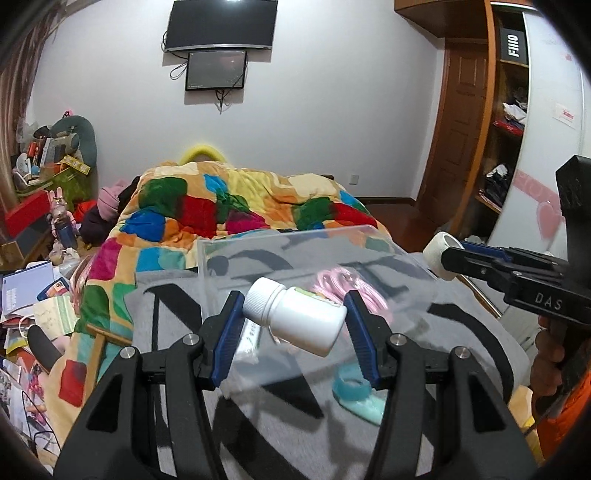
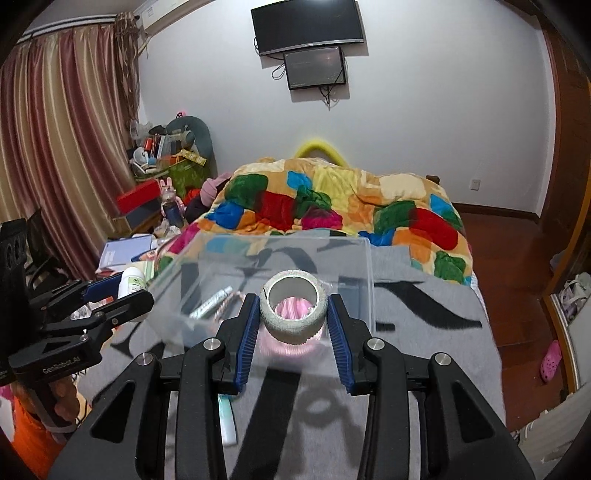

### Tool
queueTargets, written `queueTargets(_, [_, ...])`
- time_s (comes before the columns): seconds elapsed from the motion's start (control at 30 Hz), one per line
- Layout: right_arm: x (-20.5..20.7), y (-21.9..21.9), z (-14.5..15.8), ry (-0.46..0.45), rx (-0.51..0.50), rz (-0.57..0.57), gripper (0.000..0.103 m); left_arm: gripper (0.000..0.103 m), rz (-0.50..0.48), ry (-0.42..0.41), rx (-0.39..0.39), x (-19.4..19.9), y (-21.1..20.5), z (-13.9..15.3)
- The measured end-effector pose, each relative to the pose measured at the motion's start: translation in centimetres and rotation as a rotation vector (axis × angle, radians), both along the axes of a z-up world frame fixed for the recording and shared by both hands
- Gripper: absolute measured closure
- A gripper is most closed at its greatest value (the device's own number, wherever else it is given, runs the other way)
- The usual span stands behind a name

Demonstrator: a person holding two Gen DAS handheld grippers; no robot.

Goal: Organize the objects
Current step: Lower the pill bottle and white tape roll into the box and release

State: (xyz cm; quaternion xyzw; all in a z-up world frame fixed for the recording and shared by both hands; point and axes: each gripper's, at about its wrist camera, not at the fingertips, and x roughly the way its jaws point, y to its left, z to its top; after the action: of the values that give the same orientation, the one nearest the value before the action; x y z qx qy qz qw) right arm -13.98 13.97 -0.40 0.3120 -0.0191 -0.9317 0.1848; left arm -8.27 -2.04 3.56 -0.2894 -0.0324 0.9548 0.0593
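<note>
Nearest in the left wrist view, the left claw (image 1: pixel 293 325) is clenched on a white pill bottle (image 1: pixel 295 319), which lies tilted between the blue pads with its ribbed cap up and to the left. Nearest in the right wrist view, the right claw (image 2: pixel 293 319) grasps a roll of white tape (image 2: pixel 293 312) by its sides, the open core facing the camera. Both claws are raised above the grey blanket (image 2: pixel 424 332) spread over the near end of the bed, at about the same height, with the person's hand visible under each handle.

Just beyond the fingertips stands a clear plastic box (image 2: pixel 364 280), open at the top. Inside it lie a pink coiled cord (image 1: pixel 347 288) and what looks like a slim tube (image 2: pixel 210 304). On the blanket, near and outside the box, a teal ring-shaped item (image 1: pixel 354 391) waits.

The step in hand appears to be carrying both things to the box. Next, each claw likely needs to move forward over the near wall, lower and release, one beside the other so that they do not collide.

Farther off, the patchwork quilt (image 1: pixel 236 206) covers the bed, and two dark screens (image 2: pixel 306 26) hang on the far wall.
</note>
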Motion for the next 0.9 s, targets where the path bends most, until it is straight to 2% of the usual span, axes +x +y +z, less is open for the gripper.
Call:
queueTargets(0.2, [-2.9, -1.2, -0.9, -0.044, -0.002, 0.007, 0.069, 0.048, 0.016, -0.044, -0.006, -2.7, -0.4, -0.8])
queueTargets(0.57, [-6.7, -3.3, -6.4, -0.210, 0.047, 0.017, 0.069, 0.048, 0.014, -0.200, -0.008, -7.2, 0.0, -4.6])
queueTargets(0.7, [-6.6, -3.3, -6.7, -0.211, 0.064, 0.009, 0.068, 0.048, 0.015, -0.198, -0.040, -7.0, 0.5, -4.9])
queueTargets(0.83, [-6.3, -3.2, -6.2, -0.216, 0.051, 0.022, 0.066, 0.041, 0.016, -0.198, -0.052, -6.7, 0.8, -4.8])
queueTargets(0.9, [-5.8, -3.0, -5.8, -0.206, 0.051, 0.022, 0.059, 0.038, 0.016, -0.195, -0.055, -6.4, 0.9, -4.6])
